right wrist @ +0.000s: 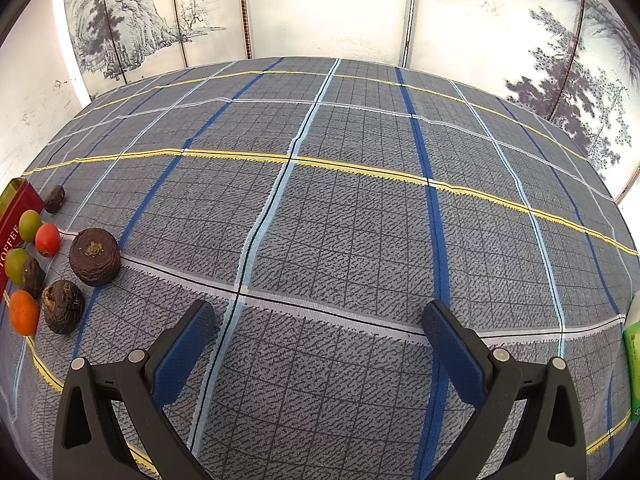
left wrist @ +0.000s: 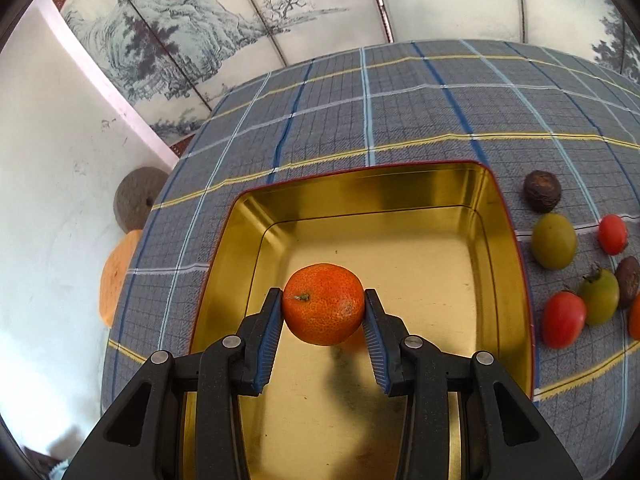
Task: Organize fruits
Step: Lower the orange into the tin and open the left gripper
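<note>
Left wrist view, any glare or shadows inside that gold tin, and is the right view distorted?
Left wrist view: the tin mirrors light on its walls, and the orange in the left gripper casts a dark shadow below. Right wrist view: fisheye bows the tablecloth stripes; sharp.

Bright, sharp fisheye views, bowed edges, soft shadows.

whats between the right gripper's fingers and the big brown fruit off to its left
Nothing but bare plaid tablecloth. In the right wrist view, the right gripper hangs open over the cloth, and the big brown fruit sits apart from it.
</note>
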The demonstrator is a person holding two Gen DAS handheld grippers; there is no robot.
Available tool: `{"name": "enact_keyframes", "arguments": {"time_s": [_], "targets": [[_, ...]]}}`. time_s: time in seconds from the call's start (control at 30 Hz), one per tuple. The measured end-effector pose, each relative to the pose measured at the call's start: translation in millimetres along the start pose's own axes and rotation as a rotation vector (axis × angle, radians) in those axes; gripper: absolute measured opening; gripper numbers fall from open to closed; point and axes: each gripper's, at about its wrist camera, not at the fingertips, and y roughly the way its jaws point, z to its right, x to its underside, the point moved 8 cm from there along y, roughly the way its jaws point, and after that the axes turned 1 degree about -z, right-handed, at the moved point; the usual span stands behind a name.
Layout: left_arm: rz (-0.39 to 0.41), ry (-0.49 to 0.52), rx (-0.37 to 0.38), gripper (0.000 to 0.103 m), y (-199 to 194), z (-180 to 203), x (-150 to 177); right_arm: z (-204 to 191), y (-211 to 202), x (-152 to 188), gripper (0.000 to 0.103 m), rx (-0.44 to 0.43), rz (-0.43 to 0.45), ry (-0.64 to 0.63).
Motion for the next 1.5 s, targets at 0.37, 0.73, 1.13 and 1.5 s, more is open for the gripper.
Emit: {"name": "enact_keyframes", "arguments": {"time_s": [0.37,0.73,1.13,1.5], "targets": [[-0.029,-0.02,-0.013,0.041,11.2,-9.0,-0.5,-0.1,0.7,-0.1,0.103,0.0,0.0,0.0],[-0.048,-0.022,-0.029,0.042,23.3,-10.3,-7.0,-0.1,0.8,0.0,0.103,0.0,0.0,0.0],[0.051,-0.049,-0.071,0.065,-1.5,-16.9,-11.3,0.4,1.4,-0.2,0.103,0.0,0.0,0.0],[0.378,-0.332,0.207,0.083,-131.9,-2.7,65.8,-18.7,-30.5,-1.3,0.098,-0.091,0.124,-0.032]]}}
